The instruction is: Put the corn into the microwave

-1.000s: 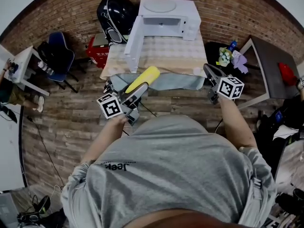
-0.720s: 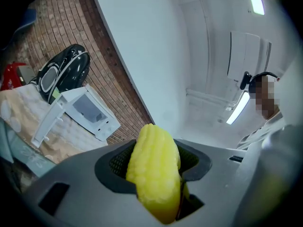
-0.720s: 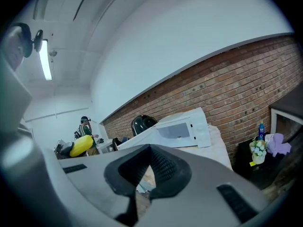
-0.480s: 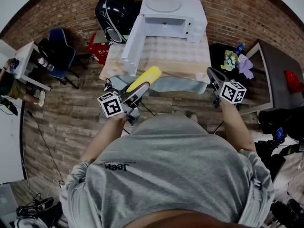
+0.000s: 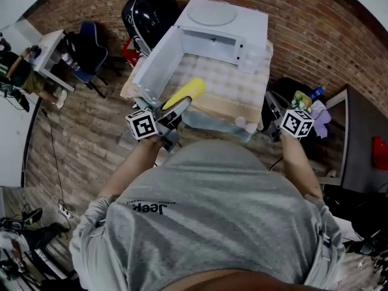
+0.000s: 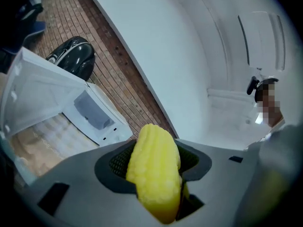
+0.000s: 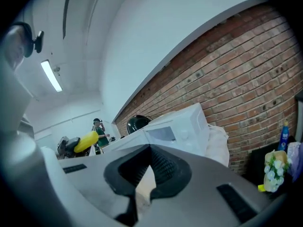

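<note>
Far left, off the table, a blue chair and a black domed thing, of no part in the job. Next, the microwave door, swung wide open on the left side, with the cavity bare and free to enter. Just near of the door's lower edge, the left gripper, clenched on the near end of the corn. Most of the yellow cob juts past the jaws over the checked tablecloth, well short of the opening in the microwave and angled toward the far right.

For a clean entry: carry the cob level across the cloth, swing its tip round to face the cavity squarely, and hold well clear of the door's inner face on the left. Go in tip first and low. Probably wise to squeeze firmly, with only one end gripped and a long overhang ready to droop or twist. Rest the cob on the cavity floor before easing the clamp.

At right, the right gripper, jaws closed together on nothing, near the table's near right corner and apart from the microwave. Best held out of the path.
</note>
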The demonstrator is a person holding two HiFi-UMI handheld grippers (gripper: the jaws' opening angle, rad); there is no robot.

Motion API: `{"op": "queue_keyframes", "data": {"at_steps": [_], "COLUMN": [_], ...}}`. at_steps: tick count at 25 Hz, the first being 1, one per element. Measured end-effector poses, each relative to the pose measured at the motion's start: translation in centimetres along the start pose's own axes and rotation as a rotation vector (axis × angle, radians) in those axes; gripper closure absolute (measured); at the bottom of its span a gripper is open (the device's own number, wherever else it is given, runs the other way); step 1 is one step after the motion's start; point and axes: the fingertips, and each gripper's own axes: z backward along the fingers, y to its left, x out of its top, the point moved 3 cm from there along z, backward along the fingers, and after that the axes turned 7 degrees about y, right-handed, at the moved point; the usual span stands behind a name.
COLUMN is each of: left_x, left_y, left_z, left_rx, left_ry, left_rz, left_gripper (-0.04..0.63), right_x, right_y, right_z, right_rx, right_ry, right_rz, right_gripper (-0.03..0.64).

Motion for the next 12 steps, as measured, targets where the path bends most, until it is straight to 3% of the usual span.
{"op": "queue_keyframes", "data": {"at_steps": [7,12], "left_x": [0.1,0.8], "left_y": [0.3,2.4], "left_z": [-8.9,-11.3], "left_rx": [0.083,0.116], "left_ry": [0.002,0.048], "left_rz": [-0.002,0.002], "left_gripper": [0.36,0.36], "right_x": [2.9,2.7], "right_y": [-6.9,-8.3], "right_z": [0.3,-0.9], "right_rx": [0.069,0.087], "right_ry": [0.025,0.02], "right_rz": [0.032,-0.002], "right_gripper": [0.6,0.6]}}
